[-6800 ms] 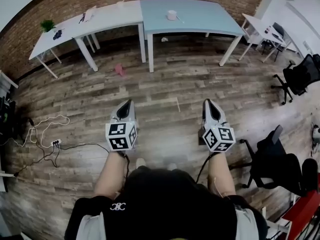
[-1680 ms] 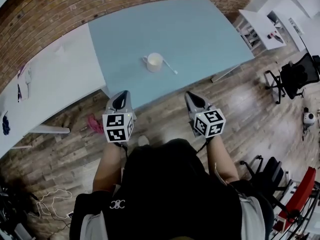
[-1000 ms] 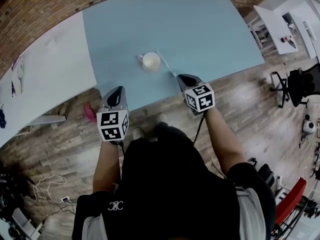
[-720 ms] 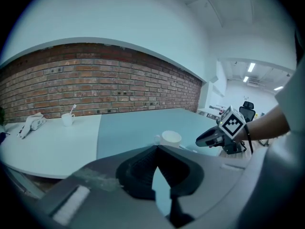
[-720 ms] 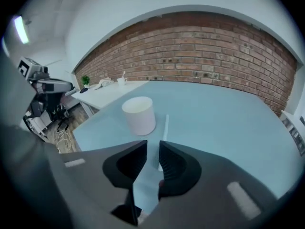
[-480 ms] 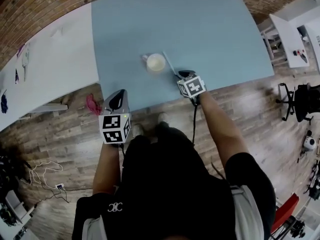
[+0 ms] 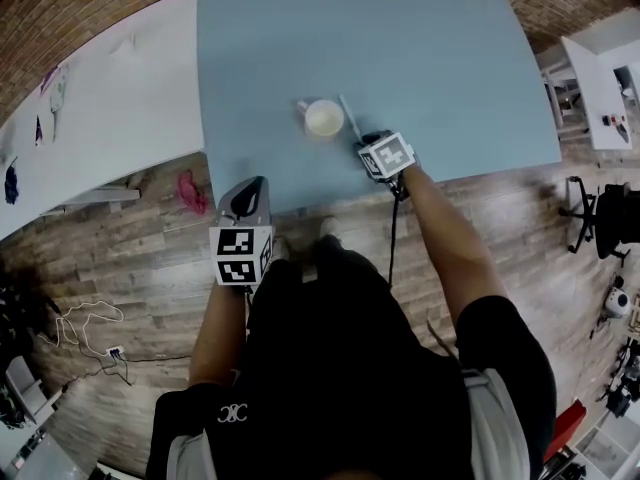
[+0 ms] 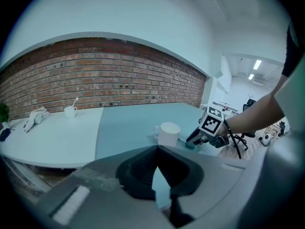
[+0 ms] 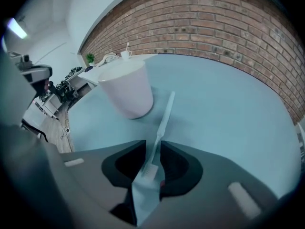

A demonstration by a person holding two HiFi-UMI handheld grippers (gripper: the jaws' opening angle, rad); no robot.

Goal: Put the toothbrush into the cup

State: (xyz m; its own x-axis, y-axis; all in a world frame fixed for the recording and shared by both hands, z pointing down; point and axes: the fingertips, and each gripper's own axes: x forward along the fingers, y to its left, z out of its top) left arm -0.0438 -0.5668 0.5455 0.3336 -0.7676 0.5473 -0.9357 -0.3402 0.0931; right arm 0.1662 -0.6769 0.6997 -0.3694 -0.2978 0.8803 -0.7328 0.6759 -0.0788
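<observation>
At the far left a white counter (image 7: 110,98) stands edge to edge with a light blue counter (image 7: 440,48). It carries a few small things, among them a small white mug (image 8: 70,111) with a stick-like item standing in it, too small to name. A brick wall (image 8: 105,80) runs behind both. On the wooden floor (image 7: 120,258) near them lie a pink object (image 7: 190,190) and a loose cable (image 7: 88,318).

The left hand-held gripper (image 8: 157,149) hangs at the near left corner of the blue counter, well apart from the task's things. Its jaw tips meet, with nothing between them (only the counter surface shows through the wedge behind the tips).

Further right, a white mug (image 7: 323,118) stands upright on the blue counter, near its near edge, with the handle turned to the left. The toothbrush (image 7: 348,116) lies flat on the counter just to the right of the mug, not in it. Its pale handle runs toward the far side and its bristle head toward the near side.

The right hand-held gripper (image 9: 153,147) is tilted steeply down over that near end. Its jaws have just been opening and now stand wide, one on either side of the bristle head. The brush is between them but the pads do not press on it.

Beyond the right edge of the blue counter, a black office chair (image 7: 605,213) stands on the floor.
</observation>
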